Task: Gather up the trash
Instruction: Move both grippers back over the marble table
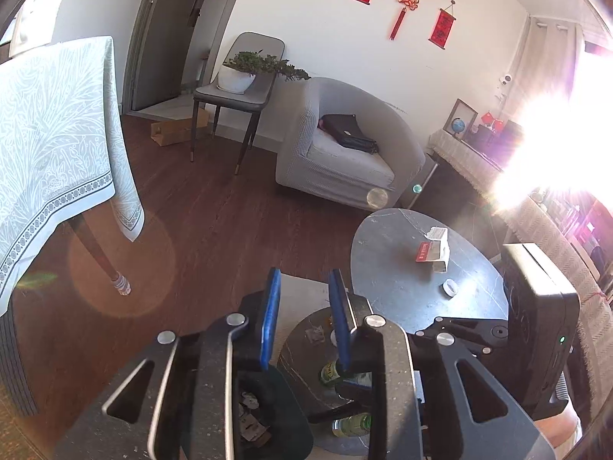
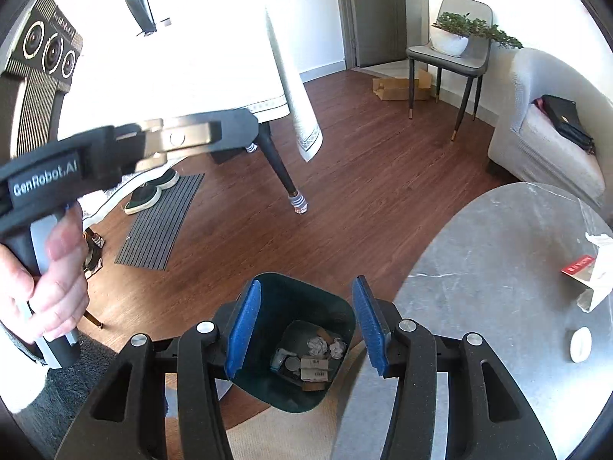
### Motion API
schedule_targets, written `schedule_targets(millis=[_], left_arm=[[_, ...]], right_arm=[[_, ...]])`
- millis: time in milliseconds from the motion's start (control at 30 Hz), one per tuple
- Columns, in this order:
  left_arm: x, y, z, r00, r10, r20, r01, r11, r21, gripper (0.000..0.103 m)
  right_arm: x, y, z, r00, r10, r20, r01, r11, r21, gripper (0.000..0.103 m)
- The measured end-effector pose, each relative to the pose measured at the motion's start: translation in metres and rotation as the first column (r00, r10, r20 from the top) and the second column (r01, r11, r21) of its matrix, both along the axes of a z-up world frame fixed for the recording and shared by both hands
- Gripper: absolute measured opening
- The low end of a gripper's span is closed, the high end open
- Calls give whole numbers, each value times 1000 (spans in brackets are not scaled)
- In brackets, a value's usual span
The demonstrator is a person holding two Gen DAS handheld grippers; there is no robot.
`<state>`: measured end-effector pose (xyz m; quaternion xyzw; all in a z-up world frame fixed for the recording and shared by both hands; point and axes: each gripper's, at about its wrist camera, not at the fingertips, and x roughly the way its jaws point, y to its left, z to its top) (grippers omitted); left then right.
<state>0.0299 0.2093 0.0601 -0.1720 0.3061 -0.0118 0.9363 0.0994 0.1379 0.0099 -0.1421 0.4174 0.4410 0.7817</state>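
- Much of the left wrist view's right side is washed out by window glare, so the furniture along that wall is hard to make out.
- Two green bottles [image 1: 332,372] lie on the lower stone shelf [image 1: 302,360], partly hidden behind the left gripper [image 1: 304,314] and its fingers – their labels cannot be read.
- Only a slice of the trash bin [image 2: 306,345] shows in the left wrist view, low between the linkages; the right wrist view looks straight into it, at crumpled paper [image 2: 325,345], cardboard scraps and a small round lid at its bottom.
- On the grey stone table [image 2: 479,268] a torn white-and-red carton [image 2: 592,272] is cut off by the frame edge in the right wrist view; a small white cap [image 2: 580,344] lies near it. The left wrist view shows both whole.
- Left gripper: blue pads parted by a narrow gap, nothing between them, tilted down above the lower shelf. In the right wrist view a hand [image 2: 46,276] wraps its handle, and the tool reaches level across the frame, its tips blurred.
- Right gripper [image 2: 306,322]: pads apart and empty, angled steeply down, hanging directly over the bin's open mouth – clear of the rim.
- Beyond, a dining table under a pale cloth [image 1: 57,145] is overexposed in the right wrist view.
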Motion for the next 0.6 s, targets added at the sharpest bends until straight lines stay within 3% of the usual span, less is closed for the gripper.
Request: schedule_targets(millis=[67, 600], left_arm=[[5, -6, -2, 1000, -8, -1, 8, 1000, -2, 35], [55, -71, -14, 994, -110, -28, 110, 994, 10, 36]], right_arm=[[9, -14, 4, 999, -34, 0, 34, 999, 14, 51], [72, -127, -3, 964, -265, 16, 264, 964, 14, 51]])
